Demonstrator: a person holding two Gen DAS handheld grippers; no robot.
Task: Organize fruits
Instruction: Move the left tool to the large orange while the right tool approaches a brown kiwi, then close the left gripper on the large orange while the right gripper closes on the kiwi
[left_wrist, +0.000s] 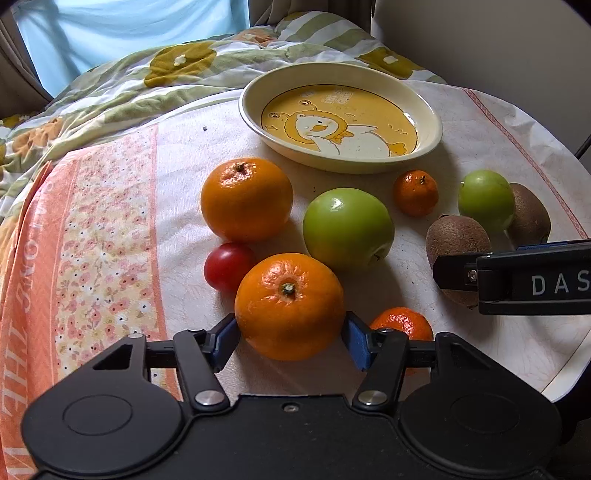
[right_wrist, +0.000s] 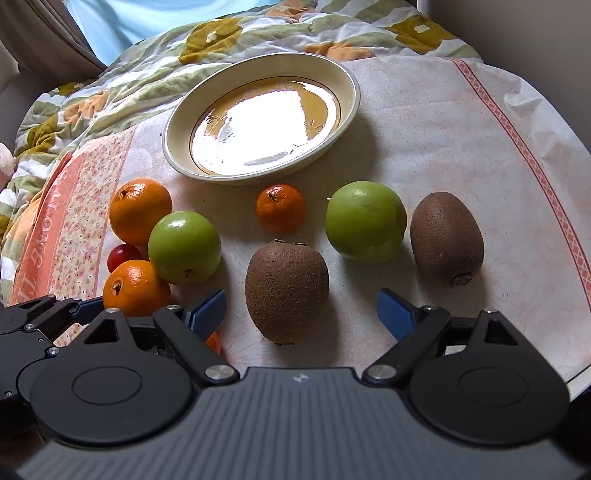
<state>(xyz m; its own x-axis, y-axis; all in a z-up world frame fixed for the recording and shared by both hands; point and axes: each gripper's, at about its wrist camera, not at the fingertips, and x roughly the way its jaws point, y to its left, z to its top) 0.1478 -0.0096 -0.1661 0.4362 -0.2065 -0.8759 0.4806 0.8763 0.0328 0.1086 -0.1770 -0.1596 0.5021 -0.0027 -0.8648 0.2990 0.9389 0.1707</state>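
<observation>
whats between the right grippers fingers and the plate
In the right wrist view, the near kiwi sits just ahead of the right gripper, then the small mandarin, before the plate.

Right gripper (right_wrist: 301, 314) fingers spread wide around a kiwi (right_wrist: 287, 290), plate (right_wrist: 173, 147) beyond, apples, oranges beside

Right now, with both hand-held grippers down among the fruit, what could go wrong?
1. The left hand-held gripper brackets the near orange low, near its widest part; closing there may squeeze it forward into the red tomato and green apple.
2. The right hand-held gripper is open around the near kiwi, close beside the left one; lifting together risks a collision.
</observation>
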